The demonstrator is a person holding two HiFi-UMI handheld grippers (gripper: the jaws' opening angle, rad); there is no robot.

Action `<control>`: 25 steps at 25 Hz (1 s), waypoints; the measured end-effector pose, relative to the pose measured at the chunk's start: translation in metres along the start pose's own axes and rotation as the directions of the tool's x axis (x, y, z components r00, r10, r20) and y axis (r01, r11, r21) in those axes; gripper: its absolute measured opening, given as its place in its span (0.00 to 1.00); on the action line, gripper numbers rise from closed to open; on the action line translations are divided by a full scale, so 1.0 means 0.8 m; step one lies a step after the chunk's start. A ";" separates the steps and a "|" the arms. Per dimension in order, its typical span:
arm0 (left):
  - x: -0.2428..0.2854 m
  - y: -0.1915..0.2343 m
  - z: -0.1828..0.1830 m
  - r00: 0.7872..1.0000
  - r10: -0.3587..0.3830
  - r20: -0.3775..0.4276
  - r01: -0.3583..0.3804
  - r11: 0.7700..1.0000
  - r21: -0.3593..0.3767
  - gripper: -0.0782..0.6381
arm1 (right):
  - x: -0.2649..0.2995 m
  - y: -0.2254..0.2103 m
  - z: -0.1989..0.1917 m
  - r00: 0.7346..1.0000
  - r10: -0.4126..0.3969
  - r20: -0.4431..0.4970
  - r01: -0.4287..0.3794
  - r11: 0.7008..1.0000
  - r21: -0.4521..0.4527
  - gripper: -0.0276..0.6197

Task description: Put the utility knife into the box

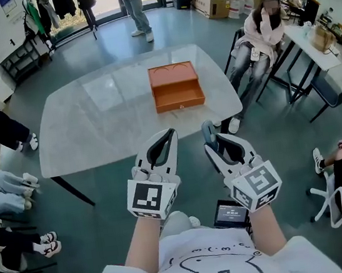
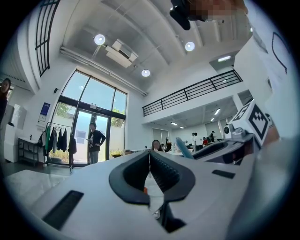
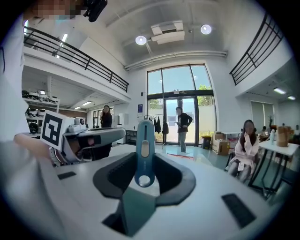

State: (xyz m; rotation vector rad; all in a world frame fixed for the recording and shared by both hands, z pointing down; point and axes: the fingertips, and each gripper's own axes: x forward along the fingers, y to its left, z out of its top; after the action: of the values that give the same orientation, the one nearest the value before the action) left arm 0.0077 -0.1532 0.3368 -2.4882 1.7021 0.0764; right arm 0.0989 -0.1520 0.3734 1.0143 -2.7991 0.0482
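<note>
Overhead, box (image 1: pixel 180 104), closer, right claw (image 3: pixel 144 163) gripping knife (image 3: pixel 145 140)

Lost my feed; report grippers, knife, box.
Right gripper shut on utility knife. Left gripper shut, empty. Orange box open on table ahead. Nothing in between.

High-ceilinged lab-office hall: mezzanine railing (image 3: pixel 79 57), tall glass doors (image 3: pixel 193 117), cluttered desks (image 1: pixel 310 50).

Bright daylight from glass wall (image 3: pixel 178 101) at 12 o'clock; ceiling spots (image 3: pixel 140 40) lit. Sheen on tabletop (image 1: pixel 101 108). Gripper views: fisheye bending, dark corners, near foreground soft.
</note>
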 end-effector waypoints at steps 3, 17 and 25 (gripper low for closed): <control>0.004 0.004 -0.002 1.000 0.015 -0.008 -0.015 1.000 0.003 0.13 | 0.004 -0.007 0.002 1.000 0.009 0.005 -0.009 1.000 0.002 0.24; 0.089 0.053 -0.020 0.999 0.034 -0.037 -0.034 0.999 0.007 0.13 | 0.073 -0.083 0.013 1.000 0.013 0.003 -0.013 1.000 0.014 0.24; 0.166 0.104 -0.040 0.997 0.058 -0.060 -0.059 0.998 -0.011 0.13 | 0.145 -0.147 0.023 0.999 0.033 -0.028 -0.033 0.999 0.001 0.24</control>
State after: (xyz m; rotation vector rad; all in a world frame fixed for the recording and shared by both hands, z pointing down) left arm -0.0222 -0.3098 0.3470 -2.4734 1.8033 0.0192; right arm 0.0838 -0.3172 0.3709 0.9596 -2.7908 0.0668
